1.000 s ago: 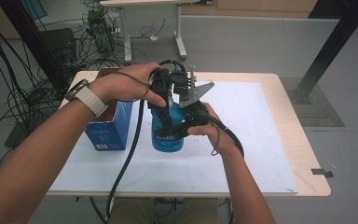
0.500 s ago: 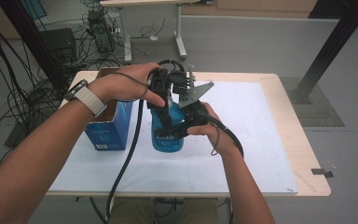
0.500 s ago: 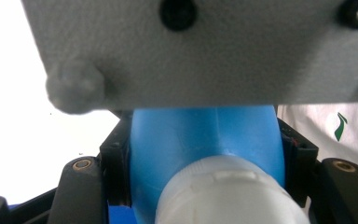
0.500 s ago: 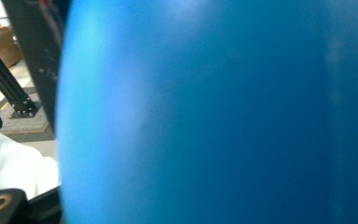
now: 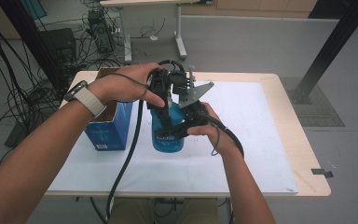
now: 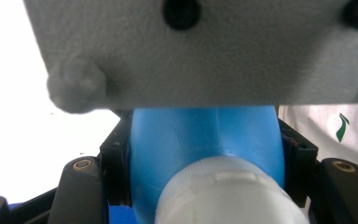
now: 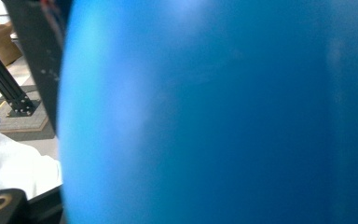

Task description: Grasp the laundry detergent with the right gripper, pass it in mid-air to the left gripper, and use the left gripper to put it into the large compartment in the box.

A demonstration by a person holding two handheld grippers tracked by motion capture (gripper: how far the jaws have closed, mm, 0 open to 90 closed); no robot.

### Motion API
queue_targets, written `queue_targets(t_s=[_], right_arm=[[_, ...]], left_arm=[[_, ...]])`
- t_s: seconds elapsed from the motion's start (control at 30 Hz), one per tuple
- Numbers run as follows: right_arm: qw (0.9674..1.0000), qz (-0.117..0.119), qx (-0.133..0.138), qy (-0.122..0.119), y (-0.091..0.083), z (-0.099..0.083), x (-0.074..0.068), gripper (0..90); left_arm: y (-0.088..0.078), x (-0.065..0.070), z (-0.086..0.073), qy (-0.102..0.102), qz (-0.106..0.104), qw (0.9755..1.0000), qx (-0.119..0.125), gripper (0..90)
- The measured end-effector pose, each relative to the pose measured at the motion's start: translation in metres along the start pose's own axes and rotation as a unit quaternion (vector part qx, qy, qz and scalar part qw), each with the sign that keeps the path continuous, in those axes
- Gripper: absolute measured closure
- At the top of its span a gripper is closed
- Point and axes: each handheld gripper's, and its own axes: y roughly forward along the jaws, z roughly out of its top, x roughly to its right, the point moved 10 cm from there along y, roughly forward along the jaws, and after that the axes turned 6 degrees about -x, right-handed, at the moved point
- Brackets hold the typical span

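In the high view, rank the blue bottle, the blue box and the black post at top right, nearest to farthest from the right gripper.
1. Blue bottle: clamped in the right gripper, mid-table.
2. Blue box: just left of the bottle.
3. Black post: off the table, far right.

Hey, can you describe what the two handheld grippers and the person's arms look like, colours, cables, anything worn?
Both grippers are black. The left gripper trails a thick black cable down off the table's near edge; the right gripper carries a grey three-cornered plate and a looping black cable. The forearms are sleeveless; the left wrist wears a watch with a pale band.
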Motion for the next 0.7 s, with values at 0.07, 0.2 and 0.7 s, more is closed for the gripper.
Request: queue_targets(t_s=[0.07, 0.2, 0.7], right_arm=[[1.0000, -0.001, 0.000, -0.001, -0.0002, -0.0001, 0.0000, 43.6], [1.0000, -0.001, 0.000, -0.002, -0.0008, -0.0001, 0.0003, 43.6], [1.0000, -0.009, -0.003, 0.001, -0.0025, -0.0004, 0.0014, 43.5]], left_arm=[[0.0000, 0.0001, -0.0001, 0.002, 0.000, 1.0000, 0.000, 37.8], [-0.0002, 0.0002, 0.0003, 0.001, 0.002, 1.0000, 0.001, 37.8], [-0.0008, 0.0002, 0.0006, 0.000, 0.000, 1.0000, 0.007, 37.8]])
